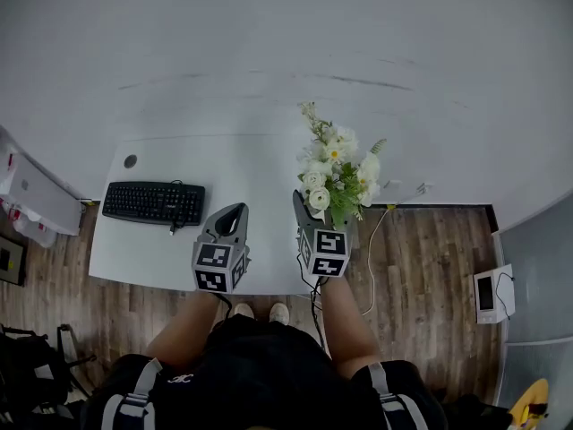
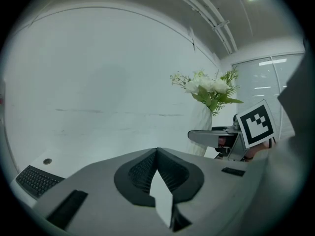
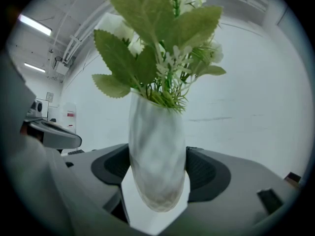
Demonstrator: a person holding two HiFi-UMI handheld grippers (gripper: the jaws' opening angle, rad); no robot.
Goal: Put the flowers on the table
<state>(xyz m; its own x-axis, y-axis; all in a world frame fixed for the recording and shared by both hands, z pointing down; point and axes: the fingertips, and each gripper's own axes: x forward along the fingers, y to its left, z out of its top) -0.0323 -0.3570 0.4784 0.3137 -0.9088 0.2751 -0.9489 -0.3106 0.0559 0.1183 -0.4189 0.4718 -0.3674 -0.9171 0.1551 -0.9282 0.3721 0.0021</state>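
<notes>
A bunch of white flowers with green leaves [image 1: 336,173] stands upright in a white ribbed vase [image 3: 157,161]. My right gripper [image 1: 322,206] is shut on the vase, one pad pressing each side of its body [image 3: 157,173]. It holds the vase over the right front corner of the white table [image 1: 152,249]; I cannot tell whether the base touches the top. My left gripper [image 1: 231,215] is shut with nothing in it, just left of the vase above the table's front edge. In the left gripper view its jaws [image 2: 157,151] meet, and the flowers [image 2: 209,87] rise at the right.
A black keyboard [image 1: 152,202] lies on the table's left half, with a round cable hole [image 1: 131,161] behind it. A white cable [image 1: 372,258] trails over the wooden floor at the right. A white device [image 1: 492,292] sits further right. A grey wall stands behind the table.
</notes>
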